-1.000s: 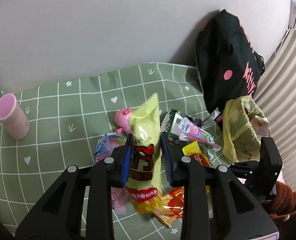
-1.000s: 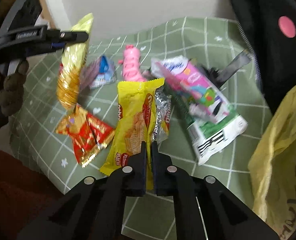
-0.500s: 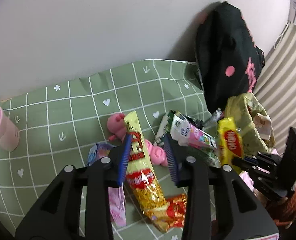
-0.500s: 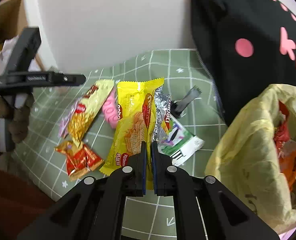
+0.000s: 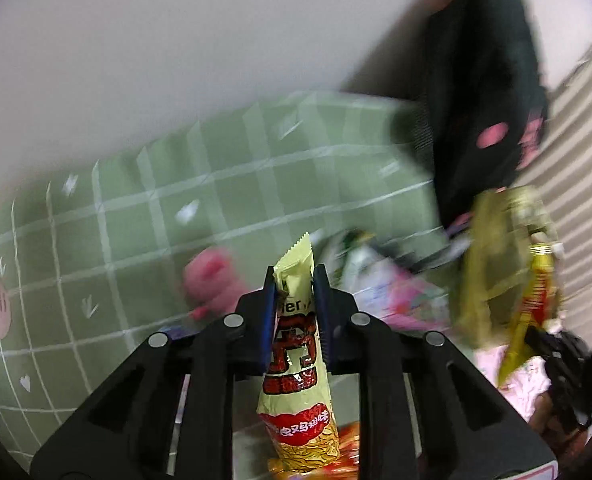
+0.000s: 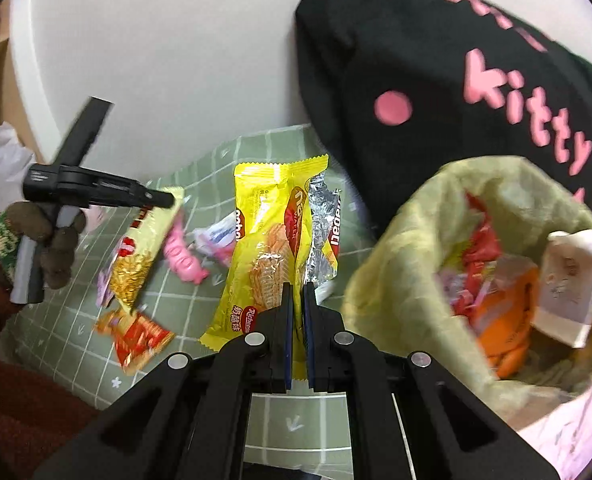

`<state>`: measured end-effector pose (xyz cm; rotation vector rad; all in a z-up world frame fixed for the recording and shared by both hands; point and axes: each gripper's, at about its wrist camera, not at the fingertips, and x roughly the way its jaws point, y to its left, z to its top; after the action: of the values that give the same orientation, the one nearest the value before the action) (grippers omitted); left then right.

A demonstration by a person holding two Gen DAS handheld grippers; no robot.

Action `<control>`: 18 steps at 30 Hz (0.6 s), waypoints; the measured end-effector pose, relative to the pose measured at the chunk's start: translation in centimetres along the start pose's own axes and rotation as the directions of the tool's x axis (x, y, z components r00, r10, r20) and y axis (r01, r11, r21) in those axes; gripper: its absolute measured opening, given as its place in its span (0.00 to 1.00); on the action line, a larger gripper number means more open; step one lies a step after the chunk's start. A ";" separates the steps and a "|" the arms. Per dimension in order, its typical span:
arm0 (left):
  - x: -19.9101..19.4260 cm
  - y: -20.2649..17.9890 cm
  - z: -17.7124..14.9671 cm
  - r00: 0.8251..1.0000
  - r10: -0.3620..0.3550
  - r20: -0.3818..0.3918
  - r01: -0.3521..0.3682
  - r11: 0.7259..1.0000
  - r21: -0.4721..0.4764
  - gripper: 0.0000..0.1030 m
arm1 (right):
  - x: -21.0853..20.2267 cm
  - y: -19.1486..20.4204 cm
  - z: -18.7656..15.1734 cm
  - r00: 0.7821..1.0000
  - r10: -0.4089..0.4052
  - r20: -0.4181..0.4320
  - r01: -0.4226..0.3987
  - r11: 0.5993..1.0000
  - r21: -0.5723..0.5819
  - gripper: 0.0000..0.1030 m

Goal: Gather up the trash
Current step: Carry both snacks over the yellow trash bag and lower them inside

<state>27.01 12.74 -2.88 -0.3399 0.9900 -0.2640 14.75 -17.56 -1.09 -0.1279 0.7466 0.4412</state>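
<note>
Right wrist view: right tongs [image 6: 297,292] pinch yellow wafer wrapper [image 6: 264,256]; left tongs [image 5: 296,280] closing around noodle packet [image 5: 296,360].

Cloth [image 6: 256,148]: under everything, wall behind it.
Big bag [image 6: 436,80]: at the back right, leaning on the wall.
Trash bag [image 6: 396,240]: in front of the big bag, wrappers inside it.
Wafer wrapper [image 6: 264,256]: left of the trash bag (held up).
Noodle packet [image 6: 144,248]: further left.
Crumpled wrapper [image 6: 136,332]: on the cloth, below the noodle packet.
</note>
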 end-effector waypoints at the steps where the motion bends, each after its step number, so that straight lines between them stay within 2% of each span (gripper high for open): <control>1: -1.3 -1.4 0.7 0.998 -0.034 0.044 0.033 0.999 0.021 0.16 | -0.4 -0.4 0.2 1.000 -0.007 0.013 0.007 1.000 0.006 0.06; 2: -2.2 -2.4 1.2 0.995 -0.058 0.078 0.056 0.998 0.039 0.16 | -1.2 -0.8 0.7 0.999 -0.022 0.038 0.021 1.000 0.013 0.06; 4: -4.8 -5.2 2.6 0.977 -0.122 0.177 0.106 0.990 0.094 0.17 | -2.4 -1.7 1.5 0.996 -0.051 0.077 0.049 0.999 0.021 0.06; 7: -8.4 -9.8 4.5 0.913 -0.230 0.336 0.177 0.967 0.182 0.17 | -4.6 -3.4 3.1 0.983 -0.109 0.146 0.103 0.994 0.046 0.06; 8: -9.3 -11.3 5.1 0.885 -0.272 0.378 0.203 0.956 0.212 0.17 | -5.6 -4.3 3.6 0.975 -0.139 0.172 0.131 0.990 0.057 0.06; 9: -10.0 -12.7 5.5 0.857 -0.308 0.414 0.225 0.945 0.237 0.17 | -6.2 -4.9 3.9 0.968 -0.163 0.188 0.154 0.986 0.065 0.06; 11: -10.4 -15.1 6.1 0.820 -0.350 0.453 0.240 0.929 0.282 0.17 | -7.7 -6.7 4.2 0.948 -0.241 0.211 0.227 0.970 0.085 0.06; 13: -10.0 -17.5 6.3 0.805 -0.380 0.455 0.245 0.912 0.328 0.17 | -8.6 -8.5 4.3 0.928 -0.304 0.215 0.286 0.952 0.111 0.06; 15: -8.8 -19.9 6.4 0.805 -0.413 0.426 0.261 0.891 0.371 0.17 | -9.9 -10.8 3.8 0.904 -0.374 0.208 0.346 0.925 0.159 0.06; 17: -7.3 -22.0 6.3 0.812 -0.434 0.391 0.273 0.874 0.403 0.18 | -10.6 -12.7 3.7 0.900 -0.396 0.183 0.363 0.912 0.189 0.06; 18: -6.7 -22.6 6.3 0.815 -0.440 0.378 0.279 0.868 0.410 0.18 | -10.5 -13.7 3.5 0.907 -0.395 0.148 0.365 0.911 0.195 0.06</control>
<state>27.44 -4.51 14.34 -0.2582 0.3833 -0.6672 16.05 -32.62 8.07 -0.0750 0.5534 0.0150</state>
